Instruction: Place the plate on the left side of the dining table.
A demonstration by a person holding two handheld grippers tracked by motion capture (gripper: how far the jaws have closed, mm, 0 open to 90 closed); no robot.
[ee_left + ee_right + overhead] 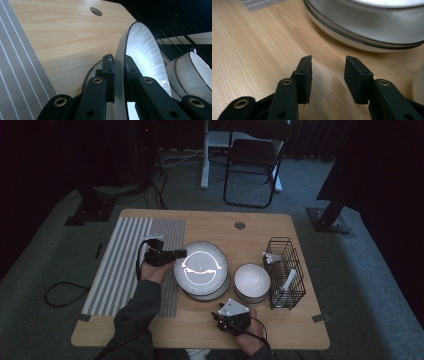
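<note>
A stack of white ribbed plates [216, 292] with dark rims sits in the middle of the wooden table [210, 222]. My left gripper [180, 254] is shut on the left rim of the top plate [201, 265], which is raised and shifted slightly off the stack. In the left gripper view the jaws of the left gripper [119, 62] clamp that top plate [146, 55] from both sides, with a lower plate [92, 72] under it. My right gripper [225, 313] is near the table's front edge. In its own view the right gripper [328, 67] stands open over bare wood, short of the plates [374, 27].
White bowls [252, 281] [193, 75] stand right of the plates. A black wire basket [285, 270] [175, 41] with white spoons is at the far right. A striped grey mat [132, 265] [15, 75] covers the table's left. A cable hole [240, 225] lies at the back.
</note>
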